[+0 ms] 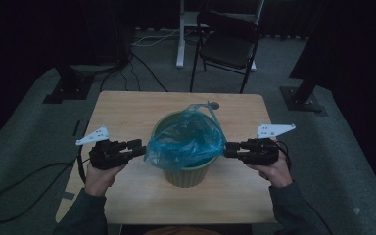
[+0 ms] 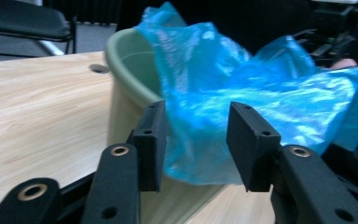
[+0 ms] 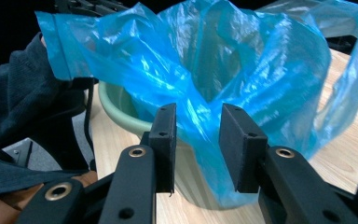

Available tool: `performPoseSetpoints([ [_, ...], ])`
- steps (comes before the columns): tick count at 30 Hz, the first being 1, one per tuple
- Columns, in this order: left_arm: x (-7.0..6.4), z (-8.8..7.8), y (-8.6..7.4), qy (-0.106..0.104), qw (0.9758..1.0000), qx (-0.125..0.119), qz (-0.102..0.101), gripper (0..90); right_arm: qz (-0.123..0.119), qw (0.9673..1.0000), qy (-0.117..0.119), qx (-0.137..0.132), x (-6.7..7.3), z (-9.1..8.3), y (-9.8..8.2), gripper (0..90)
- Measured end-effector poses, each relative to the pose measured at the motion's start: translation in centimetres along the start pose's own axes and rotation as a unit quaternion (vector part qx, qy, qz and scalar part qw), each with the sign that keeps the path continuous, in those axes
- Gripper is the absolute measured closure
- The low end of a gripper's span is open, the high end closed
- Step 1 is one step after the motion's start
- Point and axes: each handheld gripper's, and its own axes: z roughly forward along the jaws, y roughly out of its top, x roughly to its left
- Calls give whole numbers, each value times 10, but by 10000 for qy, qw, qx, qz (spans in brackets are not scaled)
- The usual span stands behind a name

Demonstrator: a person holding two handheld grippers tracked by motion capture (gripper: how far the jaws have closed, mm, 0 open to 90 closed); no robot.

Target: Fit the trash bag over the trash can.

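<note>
High view: bag (image 1: 186,139) sits in the bin (image 1: 187,174) at table centre, its rim only partly draped; left gripper (image 1: 139,147) and right gripper (image 1: 228,148) spread, film loose between jaws, lining unfinished.

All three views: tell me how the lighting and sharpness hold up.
High view: dim, dark surroundings, the table lit weakly. Left gripper view: brighter, glare on the blue bag, bin soft. Right gripper view: shiny highlights on the bag, background sleeve dark.
</note>
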Motion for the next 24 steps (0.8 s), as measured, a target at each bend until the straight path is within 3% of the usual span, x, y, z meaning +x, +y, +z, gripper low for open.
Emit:
performPoseSetpoints([
  [2,-4,4,1,-235,9997,3,56,523,-14,10000,43,-2,1,4,2,652],
  [5,-9,9,1,-362,9992,90,103,486,-21,10000,60,19,1,7,2,662],
  [7,-12,14,0,-343,9991,212,131,481,-25,10000,88,35,2,8,2,689],
  [9,-14,20,-4,-285,9988,370,160,478,-38,9999,116,115,4,12,1,781],
  [11,-15,24,-7,-197,9987,434,177,554,-71,9996,200,170,5,14,0,831],
  [18,-14,26,-14,-235,9984,497,133,801,-178,9982,375,430,9,20,-7,897],
  [24,-15,26,-19,-277,9976,606,174,882,-128,9976,451,500,9,23,-14,900],
])
